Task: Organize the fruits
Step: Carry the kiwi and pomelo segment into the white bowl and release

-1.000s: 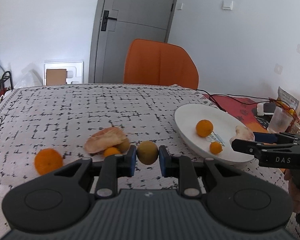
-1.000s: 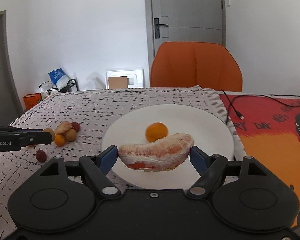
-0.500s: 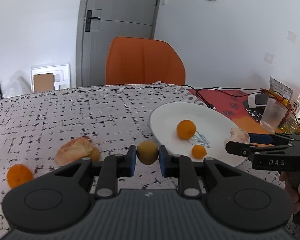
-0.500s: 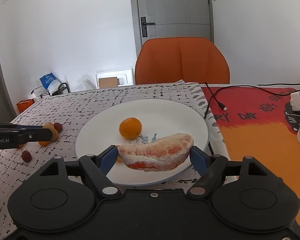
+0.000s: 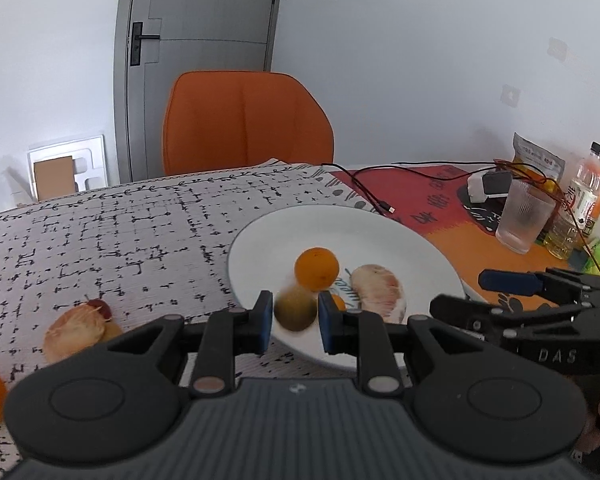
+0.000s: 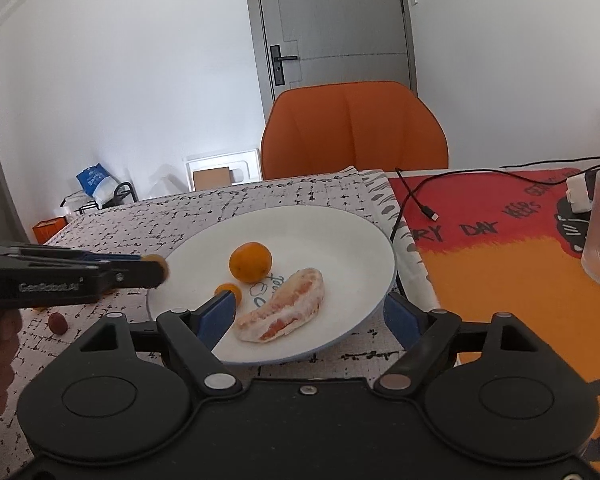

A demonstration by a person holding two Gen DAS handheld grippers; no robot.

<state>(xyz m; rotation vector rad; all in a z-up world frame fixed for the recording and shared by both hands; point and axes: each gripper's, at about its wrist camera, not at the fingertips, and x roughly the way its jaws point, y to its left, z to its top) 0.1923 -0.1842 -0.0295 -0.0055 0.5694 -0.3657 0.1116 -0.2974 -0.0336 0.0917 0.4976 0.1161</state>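
Now the left gripper (image 5: 294,316) clamps a kiwi (image 5: 295,309) above the plate (image 5: 399,232).

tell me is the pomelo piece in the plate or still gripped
In the plate: the pomelo piece lies on the white plate, and the right gripper stands open around it.

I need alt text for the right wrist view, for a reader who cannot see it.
The open right gripper hovers over a white plate holding a peeled pomelo segment, an orange and a smaller orange fruit. From the left, the left gripper brings a small brownish fruit to the plate's edge.
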